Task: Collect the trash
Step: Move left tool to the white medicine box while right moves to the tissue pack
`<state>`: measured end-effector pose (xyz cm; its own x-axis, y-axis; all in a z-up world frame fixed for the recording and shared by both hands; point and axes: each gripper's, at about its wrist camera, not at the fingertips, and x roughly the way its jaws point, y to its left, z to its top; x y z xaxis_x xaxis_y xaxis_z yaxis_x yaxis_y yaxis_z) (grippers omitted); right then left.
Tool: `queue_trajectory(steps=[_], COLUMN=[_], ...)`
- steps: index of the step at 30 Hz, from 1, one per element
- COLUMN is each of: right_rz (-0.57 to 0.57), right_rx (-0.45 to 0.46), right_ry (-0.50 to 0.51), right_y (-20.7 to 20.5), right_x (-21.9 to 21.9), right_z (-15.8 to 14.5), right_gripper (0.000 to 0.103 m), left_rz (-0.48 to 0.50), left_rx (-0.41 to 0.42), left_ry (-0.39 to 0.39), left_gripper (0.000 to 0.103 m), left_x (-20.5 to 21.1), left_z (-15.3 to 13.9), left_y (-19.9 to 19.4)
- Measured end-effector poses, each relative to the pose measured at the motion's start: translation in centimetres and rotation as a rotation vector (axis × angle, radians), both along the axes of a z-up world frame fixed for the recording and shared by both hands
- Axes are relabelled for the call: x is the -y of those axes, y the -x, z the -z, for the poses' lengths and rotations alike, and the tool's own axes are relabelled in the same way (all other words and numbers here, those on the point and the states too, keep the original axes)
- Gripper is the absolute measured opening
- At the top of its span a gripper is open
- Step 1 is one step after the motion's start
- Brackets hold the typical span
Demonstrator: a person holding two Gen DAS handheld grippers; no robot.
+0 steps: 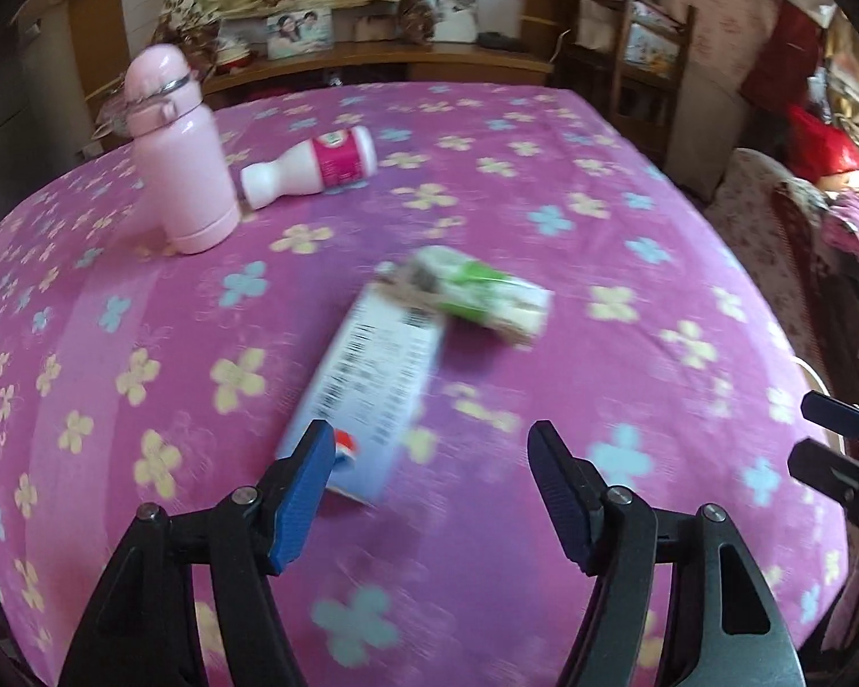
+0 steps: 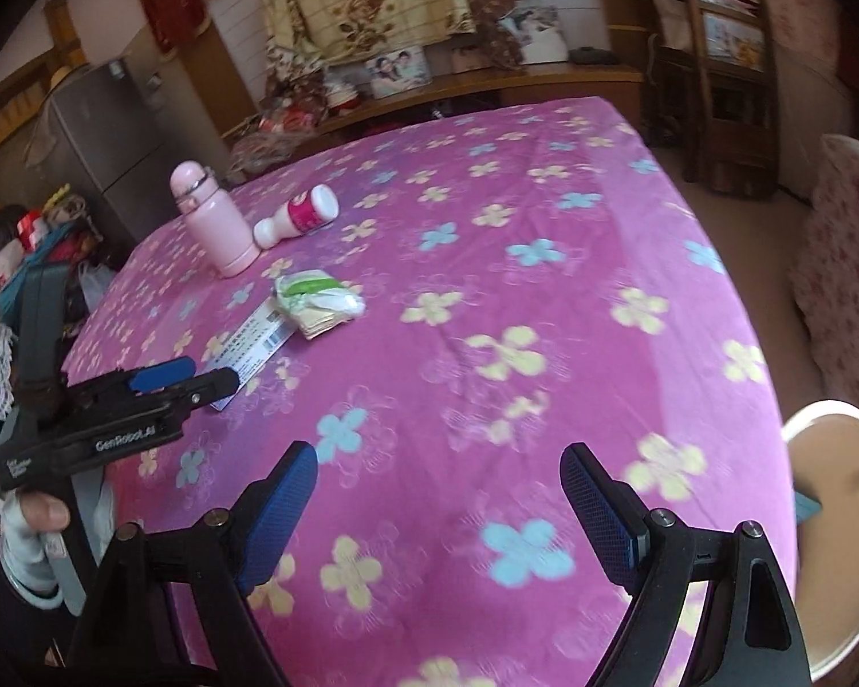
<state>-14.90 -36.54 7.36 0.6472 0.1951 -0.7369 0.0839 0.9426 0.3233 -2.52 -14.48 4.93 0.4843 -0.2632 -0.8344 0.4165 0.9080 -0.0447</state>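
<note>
The left gripper (image 1: 429,452) hung with jaws apart, nothing pinched — the flat printed box (image 1: 372,383) lay on the floral tablecloth (image 1: 601,172) just ahead, touching the green-and-white packet (image 1: 487,297). The right gripper (image 2: 438,475) gaped empty too. Only its view caught the white bin's rim (image 2: 830,409) at the table's right edge — and the gloved hand (image 2: 34,526).

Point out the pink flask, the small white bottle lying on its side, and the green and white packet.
pink flask (image 1: 186,172), left wrist view, on its body.
white bottle (image 1: 338,160), left wrist view, on its pink label.
green and white packet (image 2: 315,300), right wrist view, on its middle.
</note>
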Motion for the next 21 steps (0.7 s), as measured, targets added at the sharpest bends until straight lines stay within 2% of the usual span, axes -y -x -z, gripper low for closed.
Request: queue_trajectory(steps=[9,13,15,21], right_rz=[-0.088,-0.118,-0.132,-0.16], right_rx=[-0.014,-0.022,-0.025,-0.026], right_ry=[-0.008,-0.005,-0.006,-0.002], right_y=[-6.5,-8.8,-9.9,-12.5], right_x=[-2.5,-3.3,-3.8,-5.4], right_z=[0.9,1.1,1.3,1.7], right_gripper=[0.089,0.089,0.089,0.089], left_rz=[-0.034,-0.037,-0.057,-0.121], left_rx=[-0.019,-0.025,-0.024,-0.04], left_ry=[-0.087,-0.074,-0.079,-0.073], left_gripper=[0.07,0.07,0.064,0.06], left_x=[0.2,-0.2,-0.9,-3.7], left_z=[2.9,3.1,3.1,2.9], left_y=[-4.7,-5.1,-5.2,-5.6])
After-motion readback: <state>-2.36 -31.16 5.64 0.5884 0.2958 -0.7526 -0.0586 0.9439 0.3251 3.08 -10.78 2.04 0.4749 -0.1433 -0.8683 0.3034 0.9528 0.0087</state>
